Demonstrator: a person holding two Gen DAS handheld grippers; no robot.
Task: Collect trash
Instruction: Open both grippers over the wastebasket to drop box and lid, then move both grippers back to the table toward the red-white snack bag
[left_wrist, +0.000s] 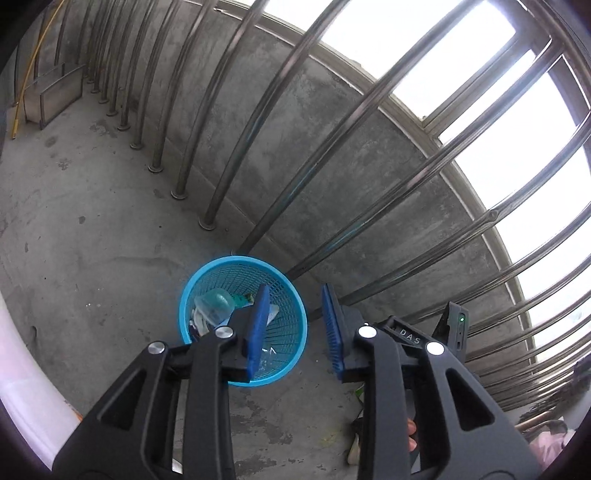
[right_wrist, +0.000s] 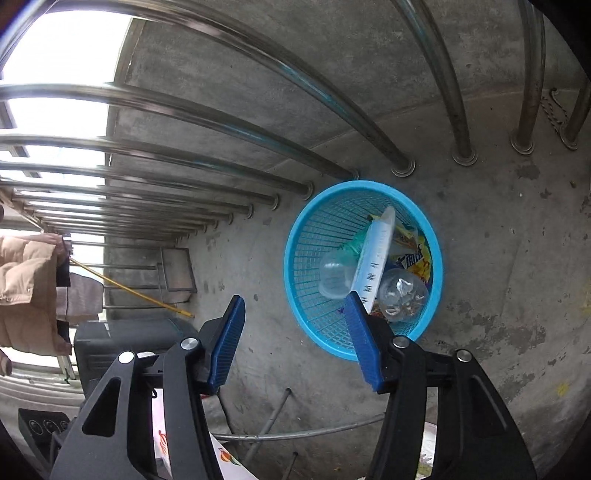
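A: Where's the blue mesh wastebasket (right_wrist: 364, 269)?
B: On concrete beside the railing bars (right_wrist: 236, 136), trash inside. Bare floor from six to nine o'clock.
A: Tongs?
B: Left gripper (left_wrist: 295, 328) and right gripper (right_wrist: 295, 343) released, empty.

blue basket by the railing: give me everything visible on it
The blue basket is a round, open-topped bin that looks like plastic, with a solid rim and mesh lattice walls. It stands upright on the concrete floor, close to the feet of the metal railing bars; contact with them cannot be judged. Inside lie a clear plastic cup, a crushed clear bottle, a white printed tube or carton leaning against the wall, and a yellow snack wrapper. Neither gripper touches it.
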